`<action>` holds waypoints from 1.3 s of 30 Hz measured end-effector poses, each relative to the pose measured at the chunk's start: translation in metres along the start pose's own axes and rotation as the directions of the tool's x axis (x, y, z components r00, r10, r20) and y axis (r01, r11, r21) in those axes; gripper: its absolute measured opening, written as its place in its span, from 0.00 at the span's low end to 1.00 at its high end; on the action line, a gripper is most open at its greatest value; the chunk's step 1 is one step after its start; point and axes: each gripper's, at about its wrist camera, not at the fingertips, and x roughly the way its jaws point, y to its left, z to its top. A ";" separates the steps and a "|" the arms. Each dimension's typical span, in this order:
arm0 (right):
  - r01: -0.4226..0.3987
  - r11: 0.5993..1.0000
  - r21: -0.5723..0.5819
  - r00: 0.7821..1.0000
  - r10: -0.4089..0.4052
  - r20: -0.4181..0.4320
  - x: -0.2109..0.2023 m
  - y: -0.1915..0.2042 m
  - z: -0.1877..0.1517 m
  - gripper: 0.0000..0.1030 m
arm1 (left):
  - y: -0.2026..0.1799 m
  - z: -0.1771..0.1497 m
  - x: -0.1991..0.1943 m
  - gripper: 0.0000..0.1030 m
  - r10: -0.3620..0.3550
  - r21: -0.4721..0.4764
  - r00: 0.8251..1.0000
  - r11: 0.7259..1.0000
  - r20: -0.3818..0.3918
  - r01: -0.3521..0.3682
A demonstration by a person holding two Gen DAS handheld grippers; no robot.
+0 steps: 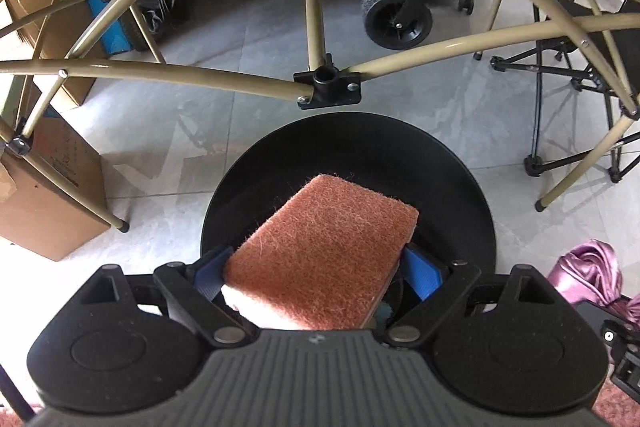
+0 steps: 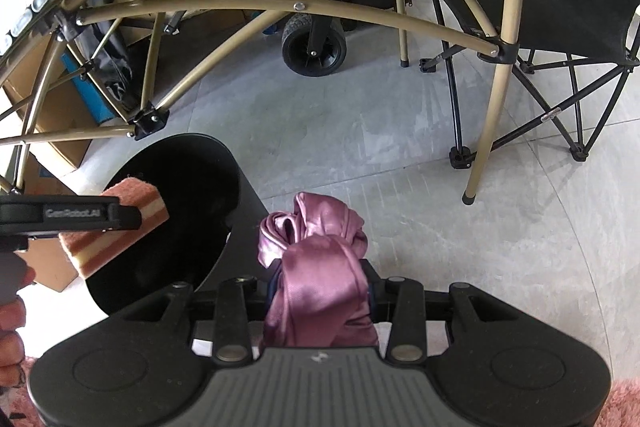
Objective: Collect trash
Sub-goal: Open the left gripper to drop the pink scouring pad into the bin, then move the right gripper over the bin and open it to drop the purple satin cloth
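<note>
A reddish-brown scouring sponge [image 1: 324, 251] with a pale layer underneath lies across my left gripper [image 1: 318, 267], whose blue pads press on its two sides. It hangs over the mouth of a round black bin [image 1: 440, 163]. In the right wrist view the same sponge [image 2: 120, 227] sits above the bin [image 2: 236, 171], held by the left gripper [image 2: 72, 217]. My right gripper [image 2: 324, 287] is shut on a bunched purple satin cloth [image 2: 316, 251], just right of the bin. The cloth [image 1: 592, 271] also shows at the left wrist view's right edge.
Tan metal tubes of a folding frame [image 1: 192, 79] arch over the bin. Cardboard boxes [image 1: 52, 203] stand on the left, a black wheel [image 1: 396, 15] behind, and a black folding chair [image 2: 580, 7] on the right. The floor is grey tile [image 2: 400, 147]. Pink rug [image 2: 624, 403] lies nearest me.
</note>
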 end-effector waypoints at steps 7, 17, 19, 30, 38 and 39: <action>0.011 1.000 0.006 1.000 -0.011 -0.002 0.000 -0.002 -0.001 0.36 | -0.002 0.000 0.001 0.89 0.009 0.000 1.000 1.000 0.004 -0.009; 0.010 1.000 -0.001 1.000 -0.010 0.004 -0.001 -0.002 -0.001 0.36 | -0.002 0.000 -0.004 1.00 -0.037 -0.011 0.999 0.999 0.014 0.038; 0.011 1.000 -0.001 1.000 -0.011 0.003 -0.001 -0.002 -0.001 0.36 | -0.002 0.000 -0.005 1.00 -0.039 -0.015 0.999 0.999 0.011 0.040; 0.013 1.000 -0.004 1.000 -0.013 0.005 -0.001 -0.001 -0.001 0.36 | 0.001 0.000 -0.007 1.00 -0.051 -0.015 0.999 0.999 0.009 0.051; 0.012 1.000 -0.008 1.000 -0.012 0.014 -0.003 0.000 0.000 0.36 | 0.006 -0.002 -0.012 1.00 -0.066 -0.024 0.998 0.998 0.013 0.066; 0.011 1.000 -0.011 1.000 -0.011 0.017 -0.003 0.000 0.000 0.36 | 0.007 -0.003 -0.013 1.00 -0.068 -0.026 0.998 0.997 0.014 0.068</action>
